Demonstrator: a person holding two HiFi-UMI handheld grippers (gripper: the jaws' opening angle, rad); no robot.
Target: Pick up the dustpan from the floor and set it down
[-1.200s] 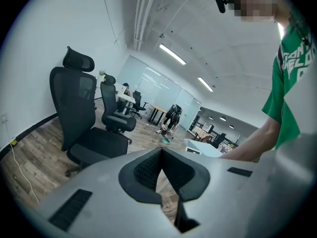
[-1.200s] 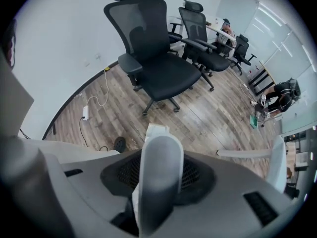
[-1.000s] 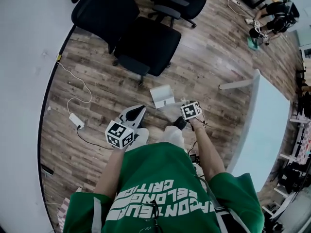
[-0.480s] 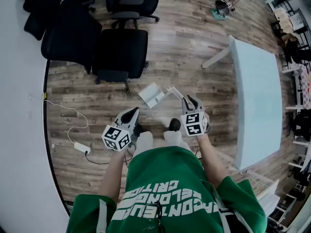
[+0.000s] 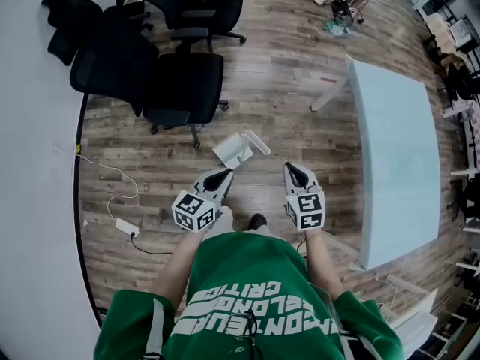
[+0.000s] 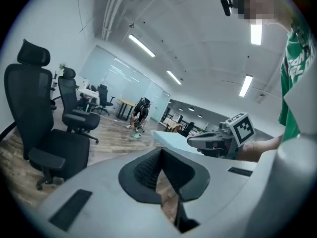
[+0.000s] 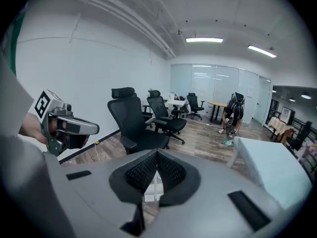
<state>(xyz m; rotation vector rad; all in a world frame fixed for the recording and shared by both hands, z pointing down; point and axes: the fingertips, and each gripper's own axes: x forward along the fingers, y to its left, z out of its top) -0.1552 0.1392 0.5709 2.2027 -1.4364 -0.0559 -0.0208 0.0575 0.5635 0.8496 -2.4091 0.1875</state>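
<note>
On the wood-plank floor (image 5: pixel 292 66) the white dustpan (image 5: pixel 238 149) lies with its handle angled up toward the right, nothing touching it. Just short of the dustpan, on the person's side, the two tools hover above the boards. The left gripper (image 5: pixel 223 175) points its tips at the dustpan's near edge and stays apart from it. Its jaws are clenched together with only bare floor showing in the gap behind the pads. The right gripper (image 5: pixel 293 169) hangs to the right of the dustpan, also clear of it, its jaws pressed closed on nothing.

Nearer than the dustpan are the person's green shirt (image 5: pixel 240 291) and one dark shoe (image 5: pixel 257 220). To the left of the dustpan and a little beyond it stands a black office chair (image 5: pixel 184 81). More black chairs (image 5: pixel 196 6) are grouped farther off the same way. Right of the dustpan, well apart, runs a long white table (image 5: pixel 394 156) on a slanted white leg (image 5: pixel 330 94). Far left of the dustpan a white wall (image 5: pixel 34 163) meets the floor along a dark skirting. A white cable (image 5: pixel 112 175) and a power adapter (image 5: pixel 126 226) lie beside it. Far beyond the dustpan another person (image 7: pixel 233 114) crouches on the floor before a glass partition (image 7: pixel 213 86), under ceiling strip lights (image 7: pixel 204 40).
</note>
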